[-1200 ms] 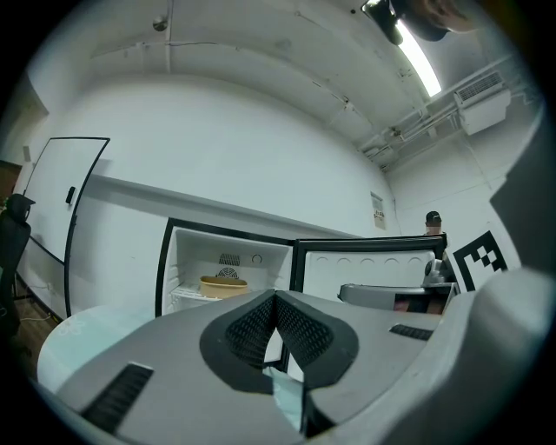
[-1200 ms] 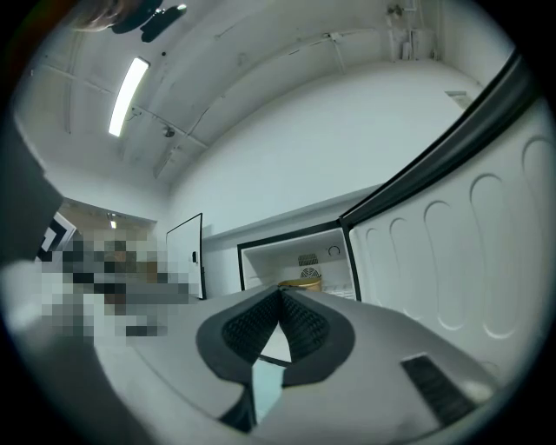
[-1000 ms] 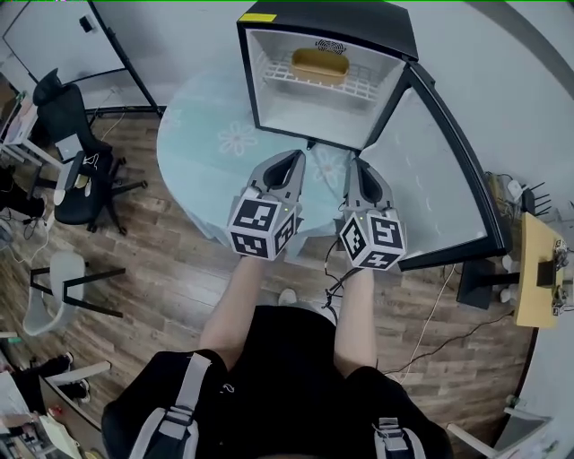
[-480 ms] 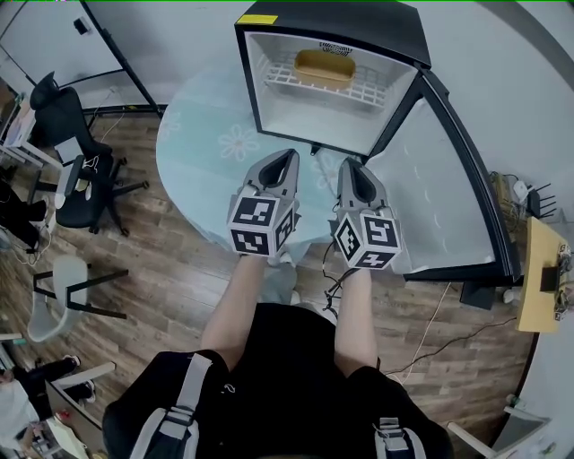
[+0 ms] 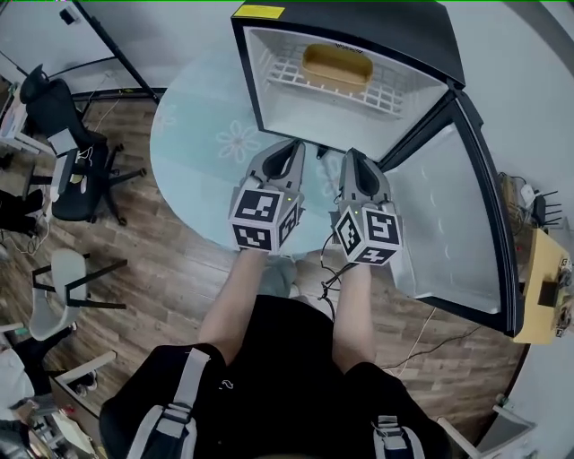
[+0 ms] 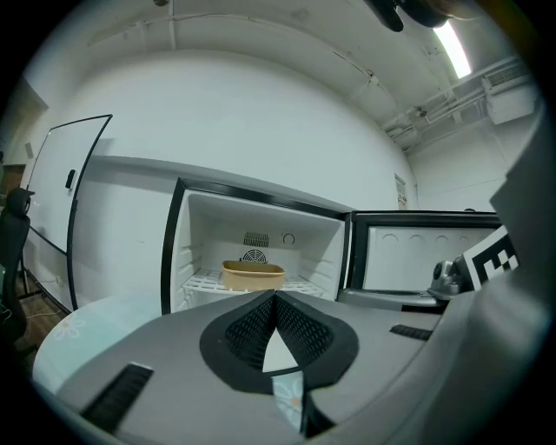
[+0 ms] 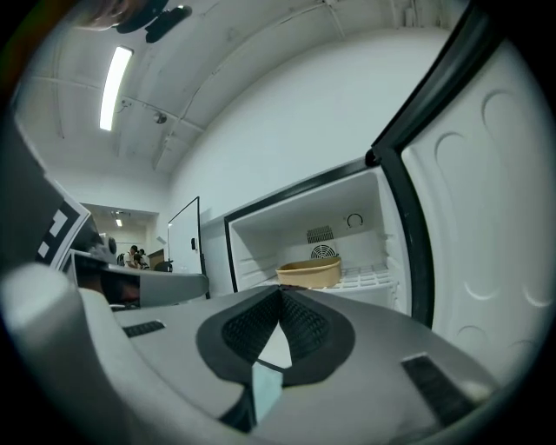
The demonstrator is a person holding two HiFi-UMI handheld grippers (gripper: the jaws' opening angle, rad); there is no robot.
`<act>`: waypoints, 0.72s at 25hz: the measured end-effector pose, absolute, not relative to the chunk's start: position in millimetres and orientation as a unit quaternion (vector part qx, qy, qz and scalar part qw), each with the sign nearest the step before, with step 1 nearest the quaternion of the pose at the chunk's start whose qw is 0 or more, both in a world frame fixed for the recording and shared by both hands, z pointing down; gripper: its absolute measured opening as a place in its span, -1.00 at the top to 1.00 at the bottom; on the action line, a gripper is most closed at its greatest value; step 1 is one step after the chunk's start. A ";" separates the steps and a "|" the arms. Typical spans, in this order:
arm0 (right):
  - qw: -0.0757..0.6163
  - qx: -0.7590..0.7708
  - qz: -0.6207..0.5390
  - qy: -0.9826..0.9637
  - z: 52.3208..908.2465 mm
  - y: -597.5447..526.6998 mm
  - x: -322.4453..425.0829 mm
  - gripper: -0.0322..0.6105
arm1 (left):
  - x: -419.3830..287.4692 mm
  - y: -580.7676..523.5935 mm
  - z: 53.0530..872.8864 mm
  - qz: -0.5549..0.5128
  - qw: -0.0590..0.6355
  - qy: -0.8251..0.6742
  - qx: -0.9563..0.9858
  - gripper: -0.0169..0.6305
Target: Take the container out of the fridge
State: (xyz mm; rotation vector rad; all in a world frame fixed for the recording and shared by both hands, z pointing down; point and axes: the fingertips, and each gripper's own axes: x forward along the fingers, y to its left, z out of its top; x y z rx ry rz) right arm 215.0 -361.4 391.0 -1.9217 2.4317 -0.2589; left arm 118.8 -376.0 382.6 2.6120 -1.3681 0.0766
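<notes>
Head view: a person stands at a round glass table [image 5: 193,134], a gripper in each hand, facing a small black fridge [image 5: 359,18] whose door [image 5: 457,224] hangs wide open to the right. The left gripper [image 5: 295,146] and the right gripper [image 5: 351,154] are held side by side above the table, both pointing toward the fridge's open compartment and stopping short of it. Each pair of jaws is pressed together at the tips with nothing between them, as the left gripper view and the right gripper view both show. The container [image 5: 336,64], a tan oval tub with no lid, sits on the white wire shelf [image 5: 287,73] at the far end of the compartment, in front of a round vent on the back wall. It is untouched and well apart from both grippers. At far left, on the wood floor, stands a black office chair [image 5: 72,134].
</notes>
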 end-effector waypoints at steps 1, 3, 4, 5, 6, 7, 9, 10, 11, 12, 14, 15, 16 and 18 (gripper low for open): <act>0.014 -0.619 -0.085 0.781 393.0 -368.5 215.2 0.88 | 118.5 -383.5 385.0 0.028 0.098 -0.463 0.881 0.94; 0.012 -0.623 -0.085 0.777 394.8 -381.3 217.8 0.88 | 117.4 -398.5 387.5 0.028 0.101 -0.465 0.879 0.94; 0.012 -0.626 -0.085 0.775 395.1 -387.2 220.0 0.88 | 117.2 -405.6 387.8 0.026 0.103 -0.466 0.878 0.94; 0.012 -0.628 -0.085 0.773 395.6 -392.8 222.6 0.88 | 117.4 -412.3 388.2 0.024 0.104 -0.467 0.878 0.94; 0.012 -0.631 -0.085 0.771 396.3 -398.1 225.5 0.88 | 118.2 -418.7 389.1 0.022 0.106 -0.467 0.878 0.94; 0.013 -0.634 -0.085 0.769 396.9 -403.1 228.3 0.88 | 119.3 -424.6 391.0 0.021 0.108 -0.466 0.878 0.94; 0.017 -0.641 -0.083 0.763 397.1 -412.5 233.0 0.88 | 122.2 -435.3 397.5 0.024 0.116 -0.463 0.878 0.94; 0.019 -0.644 -0.081 0.761 396.5 -417.0 234.3 0.88 | 123.3 -440.2 400.7 0.026 0.120 -0.462 0.878 0.94; 0.019 -0.645 -0.078 0.760 395.7 -421.6 234.8 0.88 | 123.7 -445.2 402.8 0.027 0.122 -0.462 0.878 0.94; 0.018 -0.647 -0.076 0.759 394.8 -426.2 234.7 0.88 | 123.5 -450.3 403.4 0.027 0.123 -0.463 0.878 0.94; 0.014 -0.648 -0.072 0.758 393.6 -434.8 234.2 0.88 | 121.5 -460.7 401.5 0.026 0.120 -0.466 0.876 0.94; 0.012 -0.650 -0.070 0.757 393.3 -438.7 234.5 0.88 | 120.5 -465.6 399.7 0.026 0.115 -0.469 0.875 0.94; 0.010 -0.651 -0.067 0.756 392.8 -442.4 235.3 0.88 | 120.3 -470.2 397.5 0.028 0.106 -0.471 0.875 0.94; 0.004 -0.651 -0.058 0.757 391.3 -449.9 237.0 0.88 | 123.0 -477.8 392.8 0.032 0.082 -0.470 0.879 0.94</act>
